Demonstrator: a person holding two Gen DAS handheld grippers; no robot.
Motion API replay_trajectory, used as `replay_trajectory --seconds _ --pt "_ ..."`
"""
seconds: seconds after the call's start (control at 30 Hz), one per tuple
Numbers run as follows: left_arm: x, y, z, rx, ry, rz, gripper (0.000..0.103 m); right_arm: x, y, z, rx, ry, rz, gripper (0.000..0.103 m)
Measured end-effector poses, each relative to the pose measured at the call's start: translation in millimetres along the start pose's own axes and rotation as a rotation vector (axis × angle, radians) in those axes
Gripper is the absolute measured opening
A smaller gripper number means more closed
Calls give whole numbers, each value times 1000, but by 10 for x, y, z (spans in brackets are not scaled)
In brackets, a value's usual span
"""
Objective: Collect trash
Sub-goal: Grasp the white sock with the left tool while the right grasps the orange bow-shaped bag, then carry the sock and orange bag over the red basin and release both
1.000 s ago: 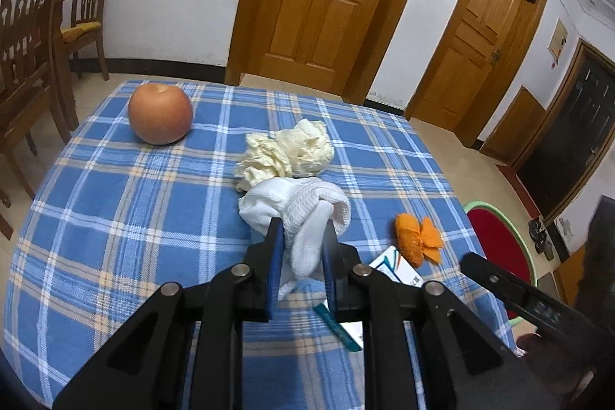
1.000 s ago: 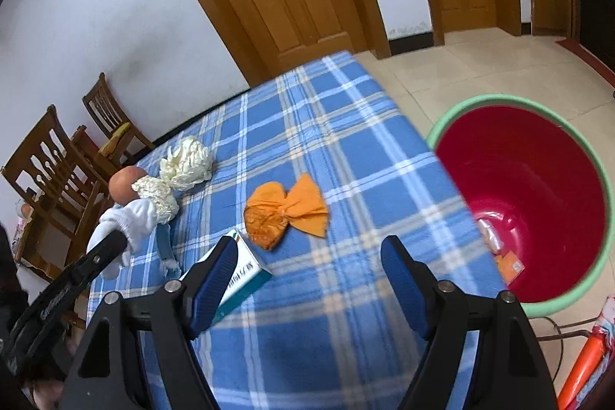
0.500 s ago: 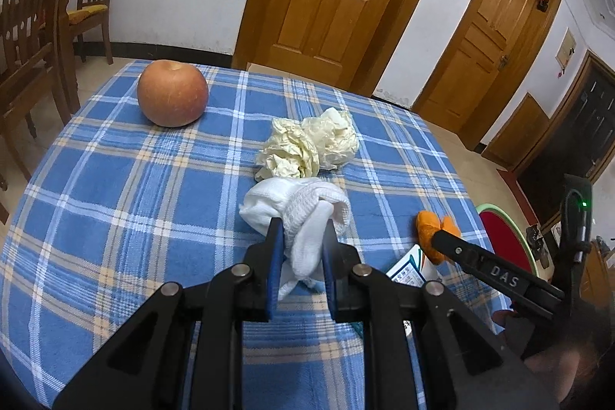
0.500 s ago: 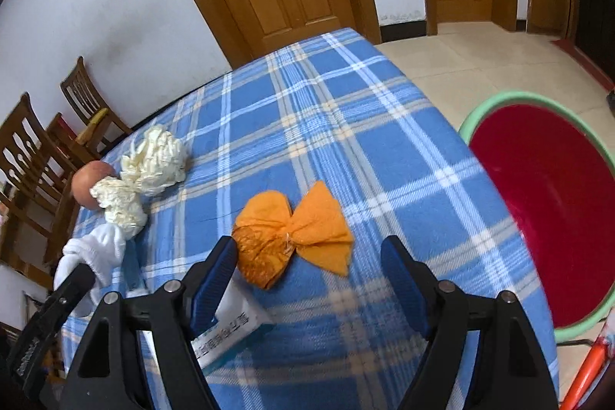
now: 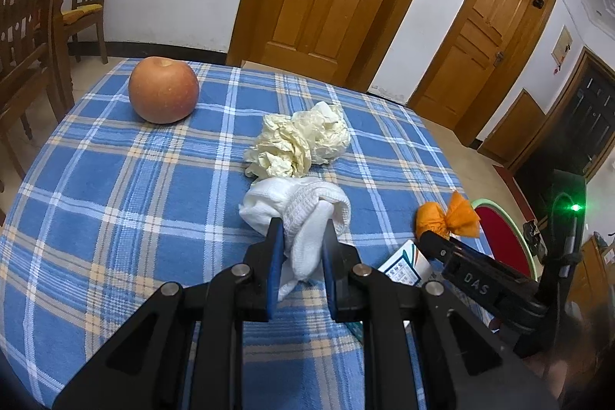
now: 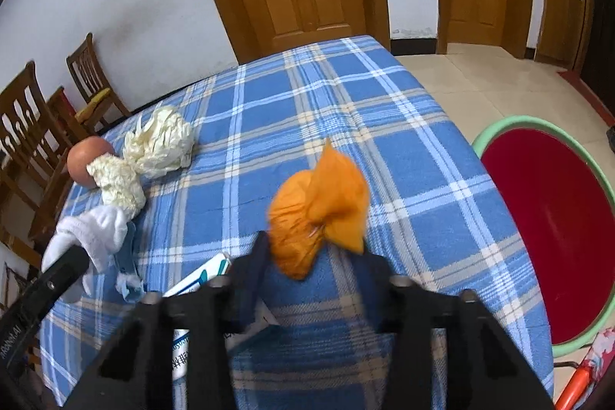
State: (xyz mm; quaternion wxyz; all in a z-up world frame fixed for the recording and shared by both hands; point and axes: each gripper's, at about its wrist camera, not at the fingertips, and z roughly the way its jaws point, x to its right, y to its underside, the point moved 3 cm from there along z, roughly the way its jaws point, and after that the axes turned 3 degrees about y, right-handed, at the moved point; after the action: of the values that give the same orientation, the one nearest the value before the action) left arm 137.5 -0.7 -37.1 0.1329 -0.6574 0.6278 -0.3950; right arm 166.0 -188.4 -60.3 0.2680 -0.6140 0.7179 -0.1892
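My left gripper [image 5: 300, 233] is shut on a white sock [image 5: 303, 214] just above the blue plaid tablecloth [image 5: 115, 187]. Two crumpled cream paper balls [image 5: 300, 145] lie just beyond it. An orange wrapper [image 6: 319, 206] lies between the fingers of my right gripper [image 6: 311, 252], which is still open around it; it also shows in the left wrist view [image 5: 447, 218]. The sock [image 6: 96, 229] and the paper balls [image 6: 153, 148] show at the left of the right wrist view.
An apple [image 5: 163, 89] sits at the far left of the table. A small white and teal box [image 6: 200, 279] lies by my right gripper. A red basin with a green rim [image 6: 546, 218] stands on the floor to the right. Wooden chairs [image 5: 34, 25] stand on the left.
My right gripper has moved forward over the table until its fingers sit either side of the orange wrapper, and they have narrowed. My left gripper still holds the sock, shifted slightly.
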Motion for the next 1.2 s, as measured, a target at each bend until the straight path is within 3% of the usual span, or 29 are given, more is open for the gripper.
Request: replay_trajectory --seconds 0.03,0.17,0.67,1.2 --pt "14 3 -9 0 3 2 18 -10 5 4 0 -10 0 28" --pt "62 6 -43 3 11 11 18 18 19 -14 -3 -46 21 24" --pt "332 39 -225 12 64 42 18 465 87 -358 40 -172 136 22" --pt "753 64 -259 1 144 99 18 1000 263 -808 113 -110 216 23"
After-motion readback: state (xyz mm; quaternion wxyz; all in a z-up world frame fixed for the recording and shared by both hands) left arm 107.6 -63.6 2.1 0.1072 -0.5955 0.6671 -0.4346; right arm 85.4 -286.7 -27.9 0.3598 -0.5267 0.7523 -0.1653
